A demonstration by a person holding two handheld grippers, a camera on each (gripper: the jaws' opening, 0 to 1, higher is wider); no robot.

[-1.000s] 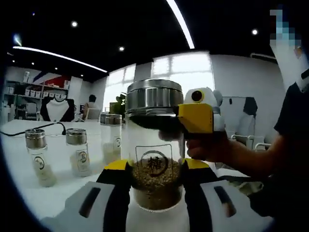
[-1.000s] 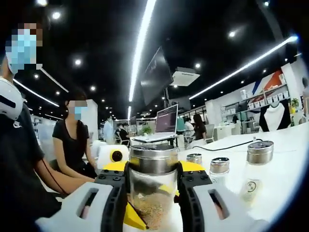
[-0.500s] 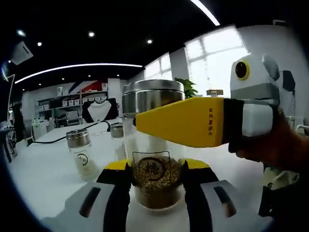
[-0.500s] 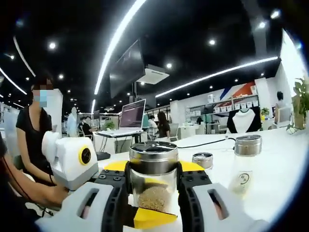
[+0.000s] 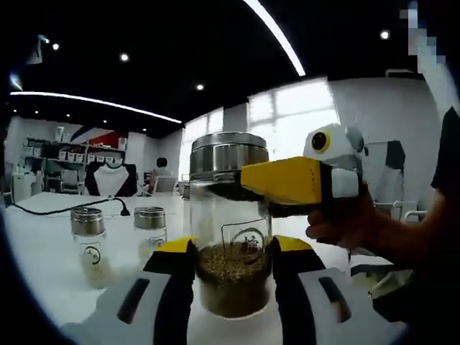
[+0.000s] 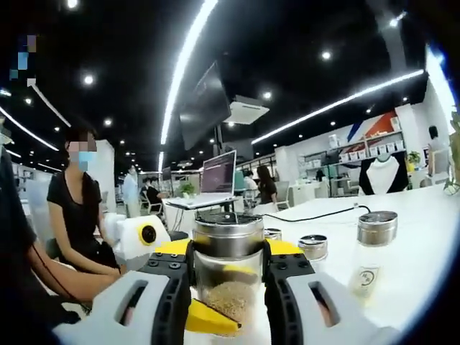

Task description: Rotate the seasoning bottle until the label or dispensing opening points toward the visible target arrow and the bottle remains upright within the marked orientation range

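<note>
Two tools clamped on one upright seasoning bottle (image 5: 231,237): left tool (image 5: 231,269) low on the glass, right tool (image 6: 228,267) at the steel cap, over the white desk (image 5: 43,244).

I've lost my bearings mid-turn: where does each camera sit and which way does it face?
Left gripper view: rides the left gripper, facing windows; its fingers clamp the bottle low; right gripper and a hand enter from the right.
Right gripper view: rides the right gripper, facing seated people; its fingers grip the lid.
Shared: the bottle, spare shakers.
</note>
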